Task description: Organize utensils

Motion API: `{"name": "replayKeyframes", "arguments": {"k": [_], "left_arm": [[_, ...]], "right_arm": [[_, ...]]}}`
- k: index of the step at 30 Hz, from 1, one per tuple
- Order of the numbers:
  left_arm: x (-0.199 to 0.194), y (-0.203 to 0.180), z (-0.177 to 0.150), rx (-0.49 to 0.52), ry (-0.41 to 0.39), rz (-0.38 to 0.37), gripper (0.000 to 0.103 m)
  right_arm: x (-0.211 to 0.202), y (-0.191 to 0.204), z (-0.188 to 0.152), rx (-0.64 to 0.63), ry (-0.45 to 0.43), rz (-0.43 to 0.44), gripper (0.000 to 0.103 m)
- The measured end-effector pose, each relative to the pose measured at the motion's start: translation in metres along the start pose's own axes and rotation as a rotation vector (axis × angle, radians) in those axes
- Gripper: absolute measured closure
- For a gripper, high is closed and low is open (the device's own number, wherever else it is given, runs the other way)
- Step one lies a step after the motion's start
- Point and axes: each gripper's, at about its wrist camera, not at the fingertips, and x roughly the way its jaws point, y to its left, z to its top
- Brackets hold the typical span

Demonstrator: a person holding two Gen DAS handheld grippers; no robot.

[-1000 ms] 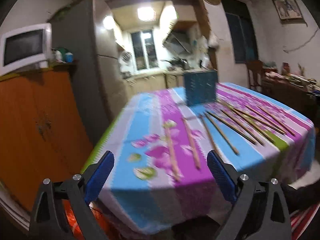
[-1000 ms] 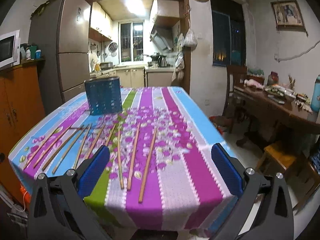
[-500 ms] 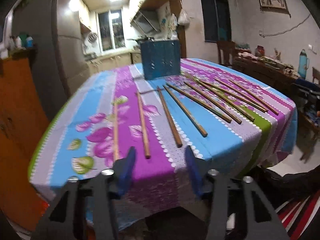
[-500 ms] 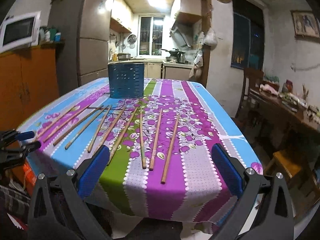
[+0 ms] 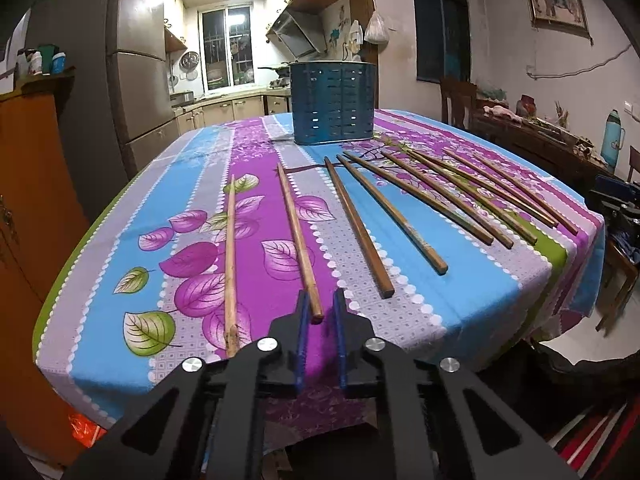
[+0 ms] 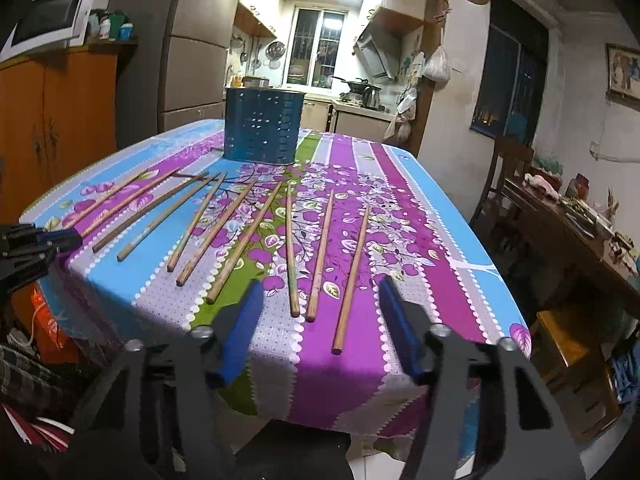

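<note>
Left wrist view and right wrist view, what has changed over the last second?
Both hand-held grippers moved in toward the table edge. The left hand-held gripper is closing its jaws around the near end of the second chopstick from the left, not yet clamped. The right hand-held gripper is closing too, with nothing between its jaws. The chopsticks and the blue utensil holder stayed put.

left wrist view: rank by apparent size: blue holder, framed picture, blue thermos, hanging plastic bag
1. blue holder
2. framed picture
3. blue thermos
4. hanging plastic bag

Thermos and bag look close. The holder is nearer the camera, so this is apparent size only.
</note>
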Motion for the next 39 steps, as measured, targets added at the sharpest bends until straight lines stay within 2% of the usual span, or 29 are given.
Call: {"name": "replayKeyframes", "arguments": {"k": [2,4,7,14,20,31,39], "left_arm": [[-0.001,-0.001,-0.001,-0.002,-0.008,0.0,0.093],[-0.001,-0.003,-0.002,0.004,-0.016,0.008,0.094],[-0.002,-0.003,-0.003,0.001,-0.02,0.009,0.094],[-0.001,-0.001,0.0,-0.005,-0.01,0.003,0.094],[0.0,0.0,0.0,-0.006,-0.005,0.004,0.094],[0.001,0.001,0.0,-0.007,0.001,0.004,0.094],[0.002,0.0,-0.001,-0.003,-0.005,0.004,0.094]], "right_arm": [[0.005,0.005,-0.002,-0.028,0.01,0.006,0.077],[0.011,0.007,-0.005,-0.051,0.029,0.007,0.091],[0.02,0.006,-0.007,-0.063,0.046,0.013,0.097],[0.034,0.012,-0.007,-0.097,0.064,0.072,0.097],[0.046,0.012,-0.005,-0.12,0.081,0.089,0.097],[0.06,0.007,-0.004,-0.108,0.122,0.128,0.097],[0.06,0.003,-0.007,-0.03,0.119,0.135,0.098]]}}
